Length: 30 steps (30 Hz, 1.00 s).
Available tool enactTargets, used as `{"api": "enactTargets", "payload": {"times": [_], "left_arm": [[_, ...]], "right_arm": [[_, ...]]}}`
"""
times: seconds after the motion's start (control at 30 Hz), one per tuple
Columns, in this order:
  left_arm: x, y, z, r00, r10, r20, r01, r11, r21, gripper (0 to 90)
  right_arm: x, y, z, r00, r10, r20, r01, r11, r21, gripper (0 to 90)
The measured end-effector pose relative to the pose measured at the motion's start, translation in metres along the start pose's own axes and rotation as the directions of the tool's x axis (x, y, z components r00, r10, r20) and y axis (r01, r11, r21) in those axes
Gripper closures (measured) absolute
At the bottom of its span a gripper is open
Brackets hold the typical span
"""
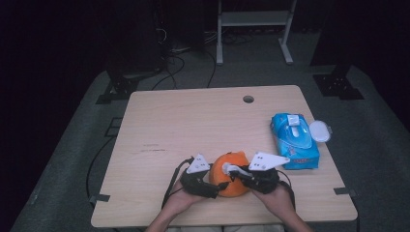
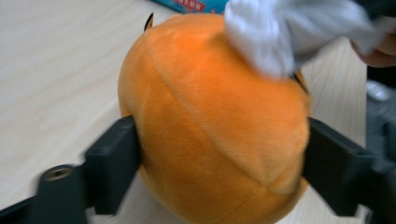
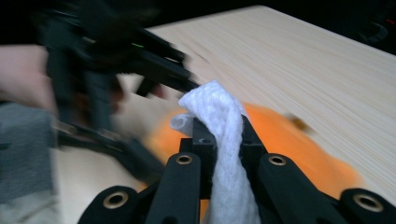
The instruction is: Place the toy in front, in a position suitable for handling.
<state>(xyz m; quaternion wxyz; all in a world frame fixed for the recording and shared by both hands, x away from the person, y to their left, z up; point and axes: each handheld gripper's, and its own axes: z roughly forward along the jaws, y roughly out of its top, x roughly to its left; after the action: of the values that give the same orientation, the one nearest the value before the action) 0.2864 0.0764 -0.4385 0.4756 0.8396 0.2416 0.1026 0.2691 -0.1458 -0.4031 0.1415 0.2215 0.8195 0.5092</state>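
The orange plush toy rests on the surface at its near edge, left of the blue wet-wipe pack. The toy is straddled by the left tool, both jaws against its flanks in a wide grip. The right tool, clamped on a white wipe, sits at the toy's upper right, so wiping runs leftward over its crown.

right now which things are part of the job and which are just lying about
In use:
- orange plush, between the left gripper pads
- white wipe, clamped in the right gripper, pressed on the plush

Lying about:
- blue wipes pack, lid open, at the table right edge
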Motion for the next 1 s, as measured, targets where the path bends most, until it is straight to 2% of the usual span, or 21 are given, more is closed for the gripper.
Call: {"api": "enactTargets", "payload": {"times": [0.03,0.07,0.13,0.17,0.2,0.27,0.33,0.4,0.47,0.5,0.53,0.57,0.63,0.7,0.77,0.8,0.83,0.87,0.93,0.97,1.0], "left_arm": [[-0.004,0.001,-0.001,0.9986,0.052,-0.014,-0.052,0.9987,0.001,27.1],[-0.008,0.002,-0.001,0.9944,0.102,-0.026,-0.102,0.9947,0.011,29.2],[-0.008,0.004,-0.004,0.9885,0.146,-0.038,-0.146,0.9891,0.021,31.8],[-0.006,0.004,-0.006,0.9876,0.153,-0.036,-0.152,0.9881,0.022,32.7],[-0.004,0.003,-0.008,0.9883,0.148,-0.035,-0.148,0.9888,0.024,32.9],[0.003,0.001,-0.009,0.9938,0.107,-0.029,-0.107,0.9942,0.011,32.8],[0.008,0.0,-0.009,0.9971,0.073,-0.021,-0.073,0.9973,0.006,31.1],[0.008,0.0,-0.007,0.9975,0.068,-0.022,-0.067,0.9977,0.004,29.9],[0.006,0.0,-0.006,0.9968,0.076,-0.027,-0.076,0.9971,0.002,31.3],[0.005,0.0,-0.006,0.9946,0.097,-0.035,-0.097,0.9952,0.013,32.3],[0.004,0.0,-0.007,0.994,0.103,-0.037,-0.103,0.9945,0.019,33.2],[0.005,-0.001,-0.008,0.9944,0.099,-0.036,-0.099,0.995,0.015,33.9],[0.008,-0.003,-0.009,0.9949,0.095,-0.031,-0.095,0.9954,0.014,34.3],[0.01,-0.005,-0.009,0.997,0.075,-0.019,-0.075,0.9972,0.004,34.2],[0.01,-0.003,-0.009,0.9989,0.045,0.012,-0.045,0.999,0.004,29.4],[0.011,0.0,-0.008,0.9995,0.012,0.03,-0.013,0.9999,0.009,23.6],[0.011,0.003,-0.008,0.9995,-0.008,0.03,0.007,0.9999,0.011,18.3],[0.01,0.003,-0.008,0.9994,-0.017,0.029,0.017,0.9999,0.005,17.8],[0.009,0.001,-0.008,0.9999,0.015,0.009,-0.015,0.9998,0.016,22.0],[0.01,-0.001,-0.009,0.9998,0.019,0.003,-0.019,0.9997,0.016,25.8],[0.012,-0.003,-0.01,0.9999,0.013,0.001,-0.013,0.9998,0.017,28.6]], "right_arm": [[0.004,0.003,0.002,0.9998,-0.02,-0.007,0.02,0.9998,-0.001,81.9],[0.008,0.006,0.005,0.9989,-0.044,-0.016,0.044,0.999,0.0,81.9],[0.009,0.01,0.007,0.9976,-0.069,0.004,0.069,0.9976,0.004,81.9],[0.005,0.01,0.005,0.9979,-0.061,0.022,0.061,0.9981,0.006,81.9],[-0.001,0.008,0.002,0.9973,-0.057,0.047,0.056,0.9984,0.008,81.9],[-0.012,0.002,-0.004,0.9954,-0.028,0.091,0.027,0.9994,0.02,81.9],[-0.017,-0.004,-0.008,0.9956,-0.004,0.093,0.002,0.9997,0.023,81.9],[-0.011,-0.008,-0.009,0.9983,0.012,0.057,-0.013,0.9998,0.017,81.9],[0.0,-0.005,-0.003,0.9998,0.012,-0.015,-0.011,0.9999,0.009,81.9],[0.004,-0.004,0.001,0.9993,0.002,-0.036,-0.002,0.9999,0.013,81.9],[0.009,0.0,0.005,0.999,-0.034,-0.029,0.034,0.9992,0.021,81.9],[0.01,0.002,0.007,0.9988,-0.046,-0.019,0.046,0.9986,0.025,81.9],[0.001,0.003,0.005,0.9995,-0.029,0.014,0.028,0.9995,0.013,81.9],[-0.012,-0.001,0.0,0.9964,-0.022,0.082,0.02,0.9995,0.024,81.9],[-0.022,-0.01,-0.005,0.9958,0.024,0.088,-0.027,0.9993,0.025,81.9],[-0.021,-0.012,-0.006,0.9957,0.033,0.086,-0.035,0.999,0.027,82.0],[-0.018,-0.012,-0.005,0.996,0.025,0.085,-0.028,0.9992,0.028,82.0],[-0.014,-0.011,-0.003,0.9975,0.026,0.065,-0.027,0.9994,0.023,82.0],[-0.003,-0.006,0.002,0.9995,0.013,0.027,-0.014,0.9997,0.019,82.0],[0.0,-0.003,0.005,0.9995,-0.016,0.026,0.015,0.9997,0.021,82.0],[0.0,-0.001,0.006,0.9994,-0.021,0.027,0.021,0.9995,0.022,82.0]]}}
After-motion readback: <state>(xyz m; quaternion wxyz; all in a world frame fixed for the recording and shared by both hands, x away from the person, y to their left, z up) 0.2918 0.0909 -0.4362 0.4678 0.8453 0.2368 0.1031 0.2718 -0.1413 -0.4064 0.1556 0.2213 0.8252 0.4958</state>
